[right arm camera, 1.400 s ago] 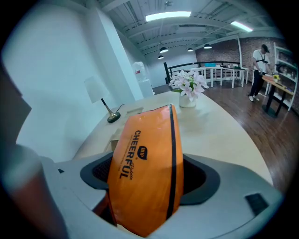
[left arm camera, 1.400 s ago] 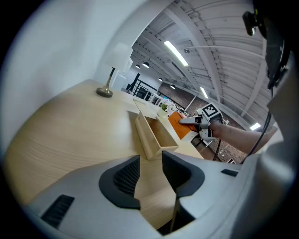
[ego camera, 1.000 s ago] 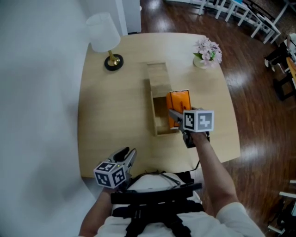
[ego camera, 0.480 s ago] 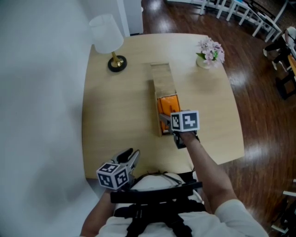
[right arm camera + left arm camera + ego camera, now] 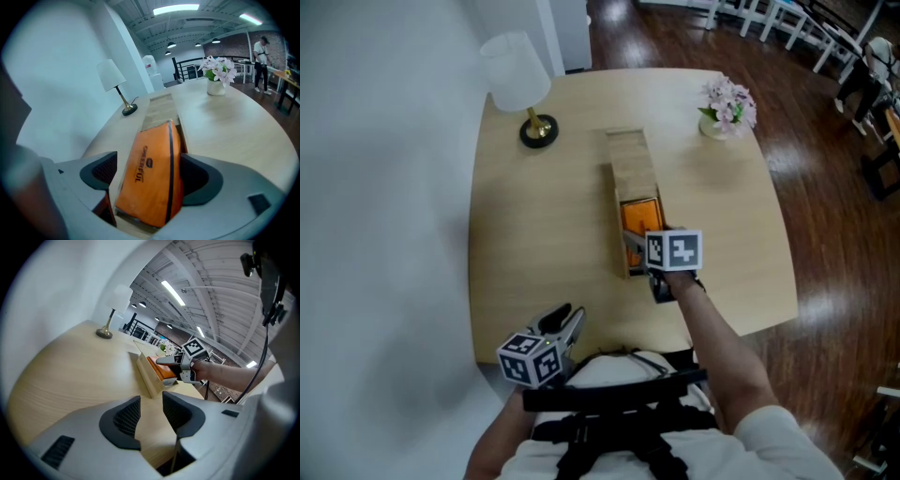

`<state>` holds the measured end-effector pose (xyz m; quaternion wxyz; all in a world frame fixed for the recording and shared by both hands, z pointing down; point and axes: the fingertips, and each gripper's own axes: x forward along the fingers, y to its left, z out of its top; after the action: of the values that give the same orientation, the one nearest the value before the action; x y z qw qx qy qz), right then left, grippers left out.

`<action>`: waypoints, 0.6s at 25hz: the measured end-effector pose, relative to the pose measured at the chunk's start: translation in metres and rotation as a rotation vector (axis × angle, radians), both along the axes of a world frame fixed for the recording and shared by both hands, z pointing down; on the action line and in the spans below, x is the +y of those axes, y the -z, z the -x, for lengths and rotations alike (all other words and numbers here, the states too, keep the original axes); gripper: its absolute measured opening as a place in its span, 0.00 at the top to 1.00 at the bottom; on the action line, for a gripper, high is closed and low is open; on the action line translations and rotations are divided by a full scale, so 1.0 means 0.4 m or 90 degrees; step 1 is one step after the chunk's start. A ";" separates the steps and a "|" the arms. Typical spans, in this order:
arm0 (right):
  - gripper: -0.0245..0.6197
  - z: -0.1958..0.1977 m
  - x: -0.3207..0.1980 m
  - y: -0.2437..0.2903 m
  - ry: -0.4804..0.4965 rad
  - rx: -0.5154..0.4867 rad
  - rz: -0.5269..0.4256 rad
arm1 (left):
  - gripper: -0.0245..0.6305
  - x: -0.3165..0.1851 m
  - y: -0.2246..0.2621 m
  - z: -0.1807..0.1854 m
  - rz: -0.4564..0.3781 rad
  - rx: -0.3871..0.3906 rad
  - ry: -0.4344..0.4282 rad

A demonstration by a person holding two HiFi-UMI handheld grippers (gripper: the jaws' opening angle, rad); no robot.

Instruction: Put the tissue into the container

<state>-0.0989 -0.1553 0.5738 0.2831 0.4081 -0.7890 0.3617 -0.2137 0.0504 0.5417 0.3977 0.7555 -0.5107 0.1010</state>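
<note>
My right gripper (image 5: 636,246) is shut on an orange tissue pack (image 5: 639,217), holding it across its width. The pack (image 5: 152,176) stands on edge, its lower part down inside the near end of the long wooden container (image 5: 628,159) in the middle of the table. In the left gripper view the pack (image 5: 159,371) shows inside the box (image 5: 147,376), with the right gripper (image 5: 171,363) at its near end. My left gripper (image 5: 562,317) hangs at the table's front edge, open, with nothing between its pads (image 5: 126,416).
A white lamp (image 5: 517,75) on a brass foot stands at the table's back left. A pot of pink flowers (image 5: 727,108) sits at the back right. White chairs (image 5: 787,23) stand on the dark wood floor beyond. A wall runs along the left.
My right gripper has carried the tissue pack leftward from beside the box to over its open near end and lowered it in. The left gripper has barely moved.
</note>
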 end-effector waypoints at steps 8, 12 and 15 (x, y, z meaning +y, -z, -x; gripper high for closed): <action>0.30 -0.014 0.002 0.039 -0.008 -0.029 -0.014 | 0.73 -0.005 0.003 -0.008 -0.002 0.002 -0.006; 0.30 -0.037 0.023 0.073 0.002 -0.033 -0.031 | 0.73 -0.016 0.009 -0.019 -0.008 0.007 -0.007; 0.30 -0.067 0.030 0.088 -0.006 -0.042 -0.033 | 0.73 -0.024 0.013 -0.033 -0.011 0.011 -0.013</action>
<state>-0.0720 -0.1432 0.5386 0.2444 0.4067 -0.8050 0.3560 -0.2005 0.0409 0.5364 0.3944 0.7649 -0.5006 0.0942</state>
